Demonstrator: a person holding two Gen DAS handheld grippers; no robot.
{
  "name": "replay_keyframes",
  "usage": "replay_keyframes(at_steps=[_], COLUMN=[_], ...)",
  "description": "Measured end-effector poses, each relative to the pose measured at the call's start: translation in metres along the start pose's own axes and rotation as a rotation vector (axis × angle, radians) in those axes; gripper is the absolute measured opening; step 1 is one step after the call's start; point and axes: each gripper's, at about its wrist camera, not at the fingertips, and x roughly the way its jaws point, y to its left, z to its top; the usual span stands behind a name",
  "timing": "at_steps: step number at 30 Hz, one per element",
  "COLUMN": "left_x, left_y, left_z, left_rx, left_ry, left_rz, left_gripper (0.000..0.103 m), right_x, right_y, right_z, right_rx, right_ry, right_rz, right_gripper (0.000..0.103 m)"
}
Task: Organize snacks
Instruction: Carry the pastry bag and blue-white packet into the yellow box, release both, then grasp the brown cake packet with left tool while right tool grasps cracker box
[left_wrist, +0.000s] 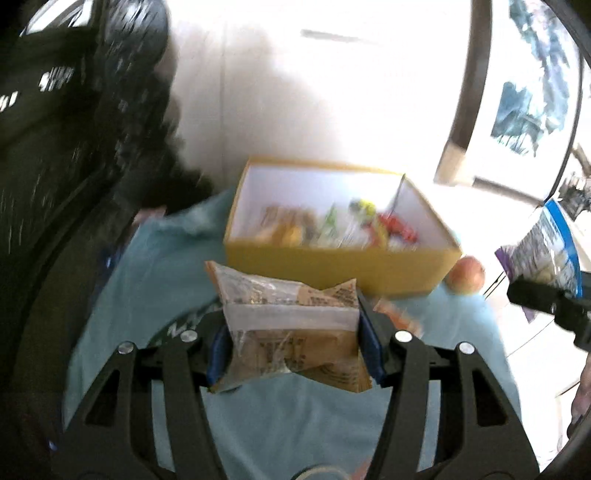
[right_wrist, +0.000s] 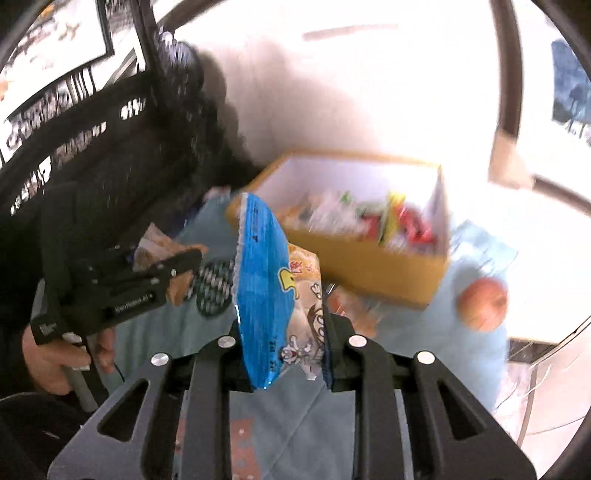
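Both frames are pretty motion-blurred, so small print is a lost cause. In the left wrist view, the far left is all dark blur, can't tell what it is. A light blue cloth (left_wrist: 155, 295) covers the lower middle of the frame. At the lower centre the left gripper (left_wrist: 295, 347) is pinching a clear-and-brown snack bag (left_wrist: 291, 325) from both sides, blue pads pressed into its edges. Just above it in the middle sits the yellow box (left_wrist: 332, 266), white inside, with a jumble of colourful snacks (left_wrist: 332, 225) along its near wall. An apple (left_wrist: 466, 274) lies just beside the box's lower right corner. At the right edge the right gripper (left_wrist: 554, 306) pokes in, carrying a blue-edged chip bag (left_wrist: 550, 254).

In the right wrist view, the left gripper (right_wrist: 181, 273) shows at middle left, held by a hand (right_wrist: 59, 354), clamped on the brownish snack bag (right_wrist: 162, 251). At the centre bottom, the right gripper (right_wrist: 284, 354) squeezes the blue chip bag (right_wrist: 266, 295), which stands upright with cartoon print on its right face. The yellow box (right_wrist: 369, 266) is upper right of it, snacks (right_wrist: 388, 218) inside, and the apple (right_wrist: 482, 302) sits on the blue cloth (right_wrist: 288, 424) near the box's right corner.
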Motion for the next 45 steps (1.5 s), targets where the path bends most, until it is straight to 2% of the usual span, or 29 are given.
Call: replay_keyframes(at_steps=[4,9,14,16,17,18,19,21,26,29,32,34,36,41,45], left_x=[-0.002,0.015,0.059,0.085,0.098,0.114,0.126,0.138,0.114,0.104,0.117,0.127,0.137,0.160,0.179], left_y=[-0.018,-0.036,-0.045,-0.044,-0.043,-0.040,-0.036,-0.029,-0.013,-0.022,-0.050,-0.063,-0.072,-0.076,-0.079], left_z=[0.038,0.081,0.103,0.108,0.107,0.105,0.102,0.095,0.068,0.029,-0.030,-0.054,-0.073,-0.076,-0.073], left_rx=[0.008,0.030,0.026,0.003,-0.011,-0.033,-0.051,-0.059,-0.039,0.050,0.239,0.293,0.318,0.245,0.232], left_ry=[-0.078,-0.141,-0.127,-0.113,-0.108,-0.088,-0.066,-0.028,-0.048,0.003,0.112,0.149,0.169,0.167,0.161], left_rz=[-0.020,-0.033,-0.024,-0.002,0.009,0.027,0.049,0.062,0.037,0.014,-0.001,-0.015,-0.018,-0.011,-0.021], left_gripper=[0.058,0.058,0.059,0.063,0.079,0.089,0.095,0.095,0.095,0.095,0.095,0.095,0.095,0.095,0.096], right_x=[-0.010,0.003,0.041,0.068,0.082,0.092,0.101,0.102,0.079,0.069,0.079,0.092,0.101,0.134,0.142], right_y=[-0.022,-0.038,-0.049,-0.056,-0.060,-0.067,-0.071,-0.072,-0.073,-0.066,-0.061,-0.057,-0.053,-0.051,-0.059], right_z=[0.032,0.065,0.080,0.083,0.082,0.078,0.074,0.066,0.037,0.009,-0.018,-0.033,-0.038,-0.046,-0.052], right_rx=[0.030,0.041,0.040,0.031,0.037,0.043,0.035,0.035,0.082,0.102,0.111,0.116,0.111,0.091,0.103], right_ry=[-0.069,-0.115,-0.122,-0.105,-0.073,-0.040,-0.018,-0.013,-0.020,0.012,0.090,0.154,0.176,0.252,0.258], right_rz=[-0.038,-0.074,-0.109,-0.138,-0.163,-0.193,-0.216,-0.193,-0.136,-0.099,-0.069,-0.048,-0.049,-0.042,-0.036], right_gripper=[0.024,0.024,0.024,0.031,0.051,0.057,0.057,0.057,0.059,0.060,0.060,0.060,0.060,0.060,0.060])
